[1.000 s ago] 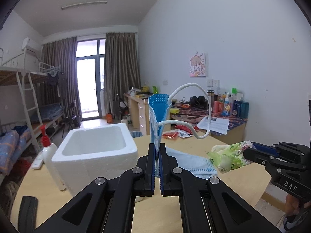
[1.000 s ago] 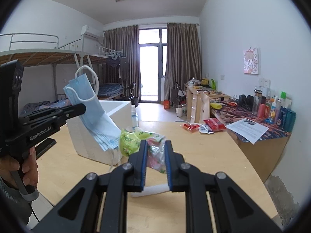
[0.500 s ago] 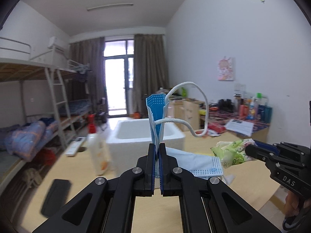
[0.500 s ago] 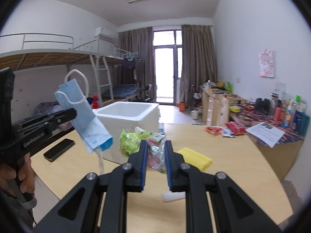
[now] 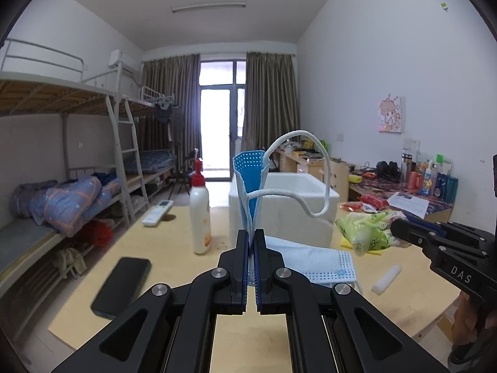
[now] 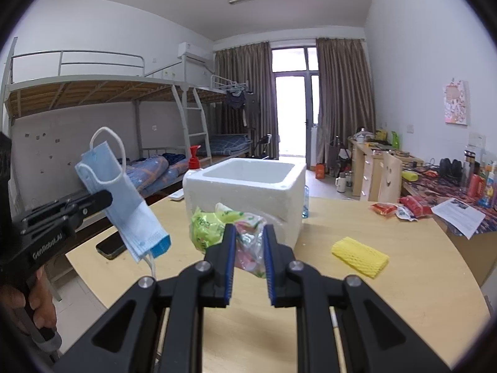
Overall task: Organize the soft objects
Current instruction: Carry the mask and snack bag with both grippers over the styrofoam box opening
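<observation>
My left gripper (image 5: 251, 239) is shut on a blue face mask (image 5: 248, 180) and holds it in the air; its white ear loop arcs to the right. The mask also shows in the right wrist view (image 6: 124, 199), hanging from the left gripper (image 6: 102, 199). My right gripper (image 6: 248, 236) is shut on a crumpled green and pink plastic bag (image 6: 226, 227), held above the table; the bag also shows in the left wrist view (image 5: 366, 230). A white foam box (image 6: 248, 192) stands open just behind the bag. A yellow foam net (image 6: 360, 256) lies on the table at right.
A white bottle with a red pump (image 5: 199, 214), a black phone (image 5: 122, 286) and a remote (image 5: 157, 214) lie on the round wooden table (image 6: 403, 295). A small white foam piece (image 5: 386, 279) lies near the right gripper. Snack packets (image 6: 400, 208) and a cluttered desk are at right; bunk beds at left.
Both grippers have pulled back and swung left with their loads still held. The foam box is now farther off, and the phone and the yellow net have come into view.
</observation>
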{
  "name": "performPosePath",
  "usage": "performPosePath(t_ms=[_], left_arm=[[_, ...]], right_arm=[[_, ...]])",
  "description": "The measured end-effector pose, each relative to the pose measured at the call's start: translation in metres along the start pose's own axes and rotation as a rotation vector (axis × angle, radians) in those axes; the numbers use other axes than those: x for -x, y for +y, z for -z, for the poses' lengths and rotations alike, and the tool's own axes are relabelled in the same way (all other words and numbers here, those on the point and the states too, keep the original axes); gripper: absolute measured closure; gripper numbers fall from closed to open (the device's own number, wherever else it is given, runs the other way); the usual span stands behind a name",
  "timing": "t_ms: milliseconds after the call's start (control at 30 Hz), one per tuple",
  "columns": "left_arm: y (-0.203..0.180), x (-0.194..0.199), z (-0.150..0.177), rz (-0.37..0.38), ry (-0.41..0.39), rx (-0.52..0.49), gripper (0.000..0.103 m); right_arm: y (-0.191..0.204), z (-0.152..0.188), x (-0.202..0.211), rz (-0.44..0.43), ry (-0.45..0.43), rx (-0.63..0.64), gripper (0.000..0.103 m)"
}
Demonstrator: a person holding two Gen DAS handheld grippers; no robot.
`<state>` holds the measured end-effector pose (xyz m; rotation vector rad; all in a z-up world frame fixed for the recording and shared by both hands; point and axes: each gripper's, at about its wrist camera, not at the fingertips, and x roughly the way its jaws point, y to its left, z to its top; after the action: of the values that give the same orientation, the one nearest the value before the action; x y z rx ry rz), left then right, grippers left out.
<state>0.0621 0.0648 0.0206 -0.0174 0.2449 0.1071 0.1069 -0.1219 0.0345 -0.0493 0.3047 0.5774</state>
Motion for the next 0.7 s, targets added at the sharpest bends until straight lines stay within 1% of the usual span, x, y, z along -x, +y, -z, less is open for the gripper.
performPosePath(t_ms=[133, 233, 533, 700], left_arm=[[0.000, -0.003, 0.013, 0.021, 0.022, -0.003, 0.100], [0.003, -0.002, 0.014, 0.031, 0.030, -0.003, 0.100], [0.005, 0.005, 0.012, 0.007, 0.023, -0.007, 0.100], [0.002, 0.005, 0.010, 0.022, 0.020, -0.011, 0.100]], right_arm=[[0.001, 0.005, 0.001, 0.017, 0.012, -0.012, 0.083], [0.004, 0.006, 0.001, 0.027, 0.021, -0.005, 0.083], [0.009, 0.002, 0.002, 0.021, 0.014, 0.013, 0.083], [0.005, 0.002, 0.002, 0.032, 0.015, 0.013, 0.083]])
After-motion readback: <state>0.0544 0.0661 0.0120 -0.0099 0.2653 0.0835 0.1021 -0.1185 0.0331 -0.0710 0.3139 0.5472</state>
